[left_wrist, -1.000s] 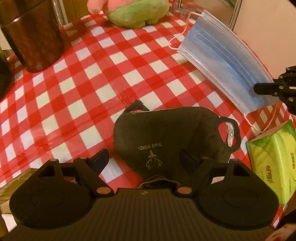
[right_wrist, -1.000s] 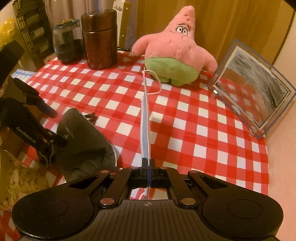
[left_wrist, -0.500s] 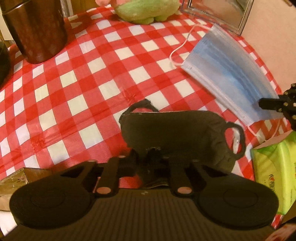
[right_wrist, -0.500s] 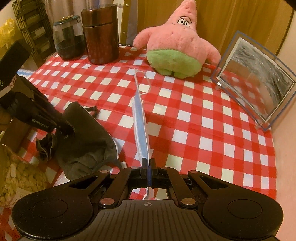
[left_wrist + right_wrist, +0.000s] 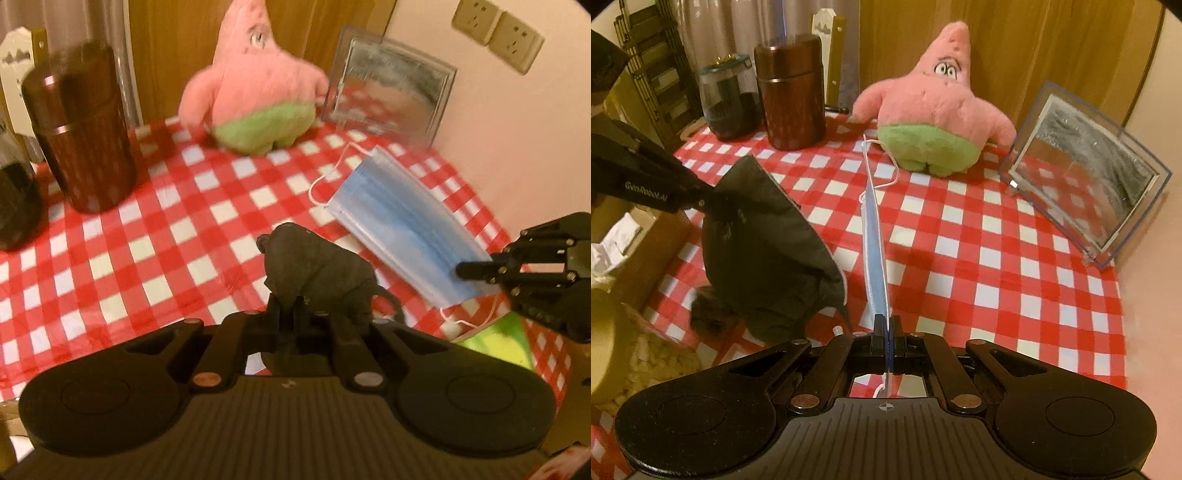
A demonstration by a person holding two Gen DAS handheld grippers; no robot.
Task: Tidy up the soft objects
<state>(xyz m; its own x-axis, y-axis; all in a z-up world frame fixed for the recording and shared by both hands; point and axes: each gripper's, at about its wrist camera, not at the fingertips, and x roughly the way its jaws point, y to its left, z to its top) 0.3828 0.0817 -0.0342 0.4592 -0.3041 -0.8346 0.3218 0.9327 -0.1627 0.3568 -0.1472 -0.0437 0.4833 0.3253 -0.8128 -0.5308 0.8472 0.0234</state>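
Observation:
My left gripper (image 5: 286,306) is shut on a black cloth face mask (image 5: 317,269), which hangs lifted above the checked tablecloth (image 5: 166,236). In the right wrist view the same black mask (image 5: 764,240) dangles from the left gripper (image 5: 701,201) at the left. My right gripper (image 5: 887,325) is shut on the edge of a blue surgical mask (image 5: 873,243), held edge-on off the table. From the left wrist camera the blue mask (image 5: 399,225) spreads out flat, pinched by the right gripper (image 5: 461,269). A pink and green star plush (image 5: 938,110) sits at the back.
A brown canister (image 5: 792,96) and a dark glass jar (image 5: 727,99) stand at the back left. A clear framed picture stand (image 5: 1086,173) leans at the back right. A green tissue pack (image 5: 495,339) lies under the right gripper. A cardboard box (image 5: 639,240) is at the left edge.
My left gripper closed on the black mask and lifted it off the tablecloth, tilting up toward the back of the table. The right gripper kept its hold on the blue mask and rose slightly.

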